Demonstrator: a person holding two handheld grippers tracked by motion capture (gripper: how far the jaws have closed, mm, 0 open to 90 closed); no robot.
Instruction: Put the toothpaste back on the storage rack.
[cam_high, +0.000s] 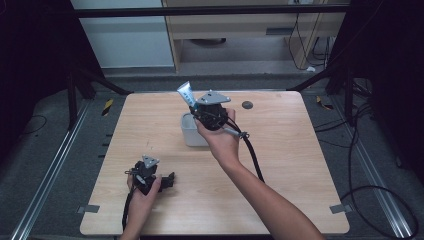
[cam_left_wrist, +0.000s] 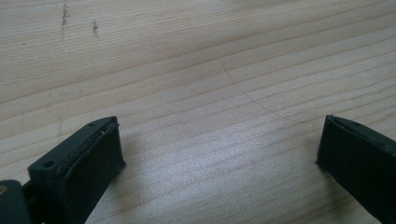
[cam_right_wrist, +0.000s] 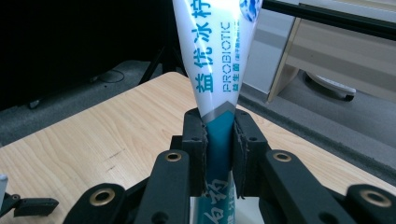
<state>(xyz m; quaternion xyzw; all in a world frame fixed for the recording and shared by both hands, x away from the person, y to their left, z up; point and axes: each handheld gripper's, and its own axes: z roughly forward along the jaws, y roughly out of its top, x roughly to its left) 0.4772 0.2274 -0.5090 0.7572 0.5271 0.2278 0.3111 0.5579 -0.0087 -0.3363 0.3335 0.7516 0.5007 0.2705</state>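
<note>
Left hand-held gripper (cam_high: 170, 180): jaws spread wide, empty, low over bare surface (cam_high: 280, 165).
Right hand-held gripper (cam_right_wrist: 219, 140): clamped on tube (cam_right_wrist: 217, 56), tail end up.
Tube: directly above white box (cam_high: 190, 132).
Progress: tube lifted; judging by that, lowering and release remain.
Around: dark disc (cam_high: 247, 105) beyond; nothing blocks.

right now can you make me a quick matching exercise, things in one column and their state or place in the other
Things:
1. toothpaste tube
2. left gripper
3. white container
4. right gripper

States or places:
a. jaws wide apart over bare wood
b. sits on the table under the raised hand
c. clamped between two jaws, tail end up
d. shut on something

Pairs: 1-c, 2-a, 3-b, 4-d
</note>
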